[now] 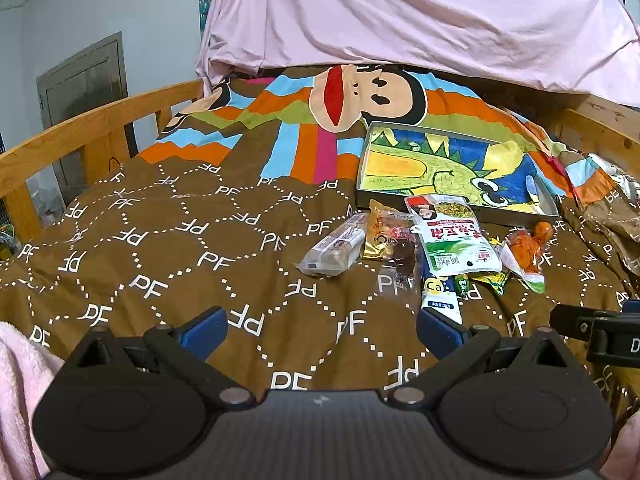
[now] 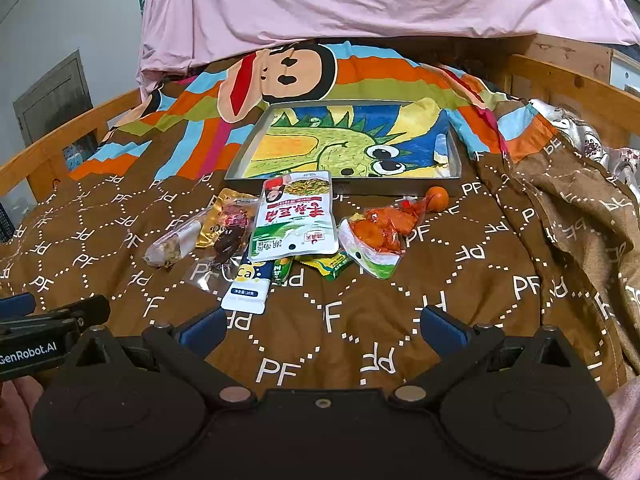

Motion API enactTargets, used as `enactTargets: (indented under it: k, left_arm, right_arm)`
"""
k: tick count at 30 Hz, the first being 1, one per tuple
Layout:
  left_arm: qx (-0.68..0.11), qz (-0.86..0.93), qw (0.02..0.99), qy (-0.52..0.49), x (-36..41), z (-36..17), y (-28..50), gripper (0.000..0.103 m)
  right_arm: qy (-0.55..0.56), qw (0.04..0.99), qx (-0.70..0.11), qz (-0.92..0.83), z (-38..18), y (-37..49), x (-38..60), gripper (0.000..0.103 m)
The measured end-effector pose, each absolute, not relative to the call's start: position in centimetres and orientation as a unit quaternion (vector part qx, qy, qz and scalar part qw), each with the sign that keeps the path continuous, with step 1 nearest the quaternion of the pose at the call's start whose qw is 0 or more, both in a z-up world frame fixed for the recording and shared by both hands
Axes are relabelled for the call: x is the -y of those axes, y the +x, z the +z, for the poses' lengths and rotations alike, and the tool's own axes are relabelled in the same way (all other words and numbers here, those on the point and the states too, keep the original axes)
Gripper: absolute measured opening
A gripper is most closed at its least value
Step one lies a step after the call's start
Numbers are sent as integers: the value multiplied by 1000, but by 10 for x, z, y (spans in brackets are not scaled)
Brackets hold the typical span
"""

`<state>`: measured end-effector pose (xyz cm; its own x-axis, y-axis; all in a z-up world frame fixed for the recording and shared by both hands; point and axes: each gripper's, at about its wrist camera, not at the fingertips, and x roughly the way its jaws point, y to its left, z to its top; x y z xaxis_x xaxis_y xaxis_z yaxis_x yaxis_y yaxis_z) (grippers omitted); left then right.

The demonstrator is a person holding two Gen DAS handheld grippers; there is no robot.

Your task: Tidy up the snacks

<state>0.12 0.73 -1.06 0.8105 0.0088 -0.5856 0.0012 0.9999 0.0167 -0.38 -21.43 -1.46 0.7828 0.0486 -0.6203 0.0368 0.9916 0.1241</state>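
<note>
Several snack packets lie in a loose pile on the brown bedspread. A large white-and-green pouch (image 1: 452, 236) (image 2: 296, 216) lies on top, with a clear bar packet (image 1: 336, 250) (image 2: 174, 244), a gold-and-red packet (image 1: 384, 236) (image 2: 228, 222), a blue-white "Ca" sachet (image 1: 440, 296) (image 2: 248, 284) and a bag of orange snacks (image 1: 524, 256) (image 2: 378, 240) around it. Behind them stands a shallow tray (image 1: 516, 214) (image 2: 454, 156) with a dinosaur picture. My left gripper (image 1: 322, 326) and right gripper (image 2: 320, 326) are open, empty and short of the pile.
A small orange ball (image 2: 437, 198) lies by the tray's front right corner. A wooden bed rail (image 1: 80, 128) runs along the left, another rail (image 2: 568, 84) along the right. A pink sheet (image 1: 400, 12) hangs behind. A rumpled blanket (image 2: 580, 200) lies at right.
</note>
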Motion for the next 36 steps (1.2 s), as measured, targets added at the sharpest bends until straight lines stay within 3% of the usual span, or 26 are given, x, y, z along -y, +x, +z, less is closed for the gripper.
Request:
enactTargets:
  k: [20, 30, 36]
  left_arm:
    - [-404, -21, 913, -53, -32, -15, 56, 102]
    - [-447, -138, 883, 33, -32, -14, 138, 102]
    - [-428, -165, 887, 43, -38, -21, 179, 102]
  right_arm:
    - [96, 933, -344, 37, -15, 19, 219, 102]
    - [65, 924, -372, 64, -28, 77, 216, 102]
    - [7, 934, -350, 63, -37, 122, 204, 102]
